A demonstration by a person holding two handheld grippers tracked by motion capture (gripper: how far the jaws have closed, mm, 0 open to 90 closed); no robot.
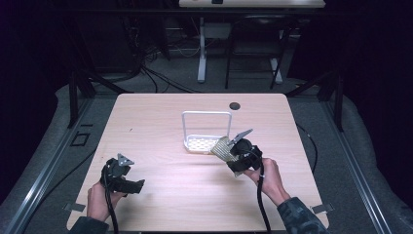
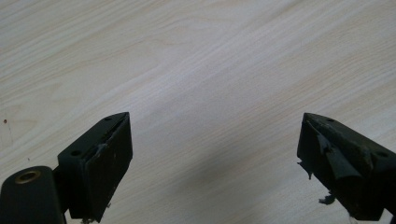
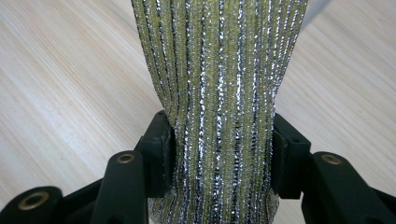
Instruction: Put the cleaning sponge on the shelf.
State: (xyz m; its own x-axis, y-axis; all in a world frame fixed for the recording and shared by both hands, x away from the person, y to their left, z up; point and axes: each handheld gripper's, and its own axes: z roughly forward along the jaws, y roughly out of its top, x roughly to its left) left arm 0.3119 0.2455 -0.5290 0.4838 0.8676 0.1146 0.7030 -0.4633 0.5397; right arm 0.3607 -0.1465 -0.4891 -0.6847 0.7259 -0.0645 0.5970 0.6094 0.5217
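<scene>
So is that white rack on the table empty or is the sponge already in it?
Empty. The white rack has a bare tray; the yellow-silver sponge is outside it, clamped in the right hand-held gripper beside its right edge.

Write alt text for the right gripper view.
A yellow-green scouring pad with silver stripes stands clamped between the right gripper's two black fingers, pinched narrow where they press it. Behind it lies a pale wooden table.
</scene>
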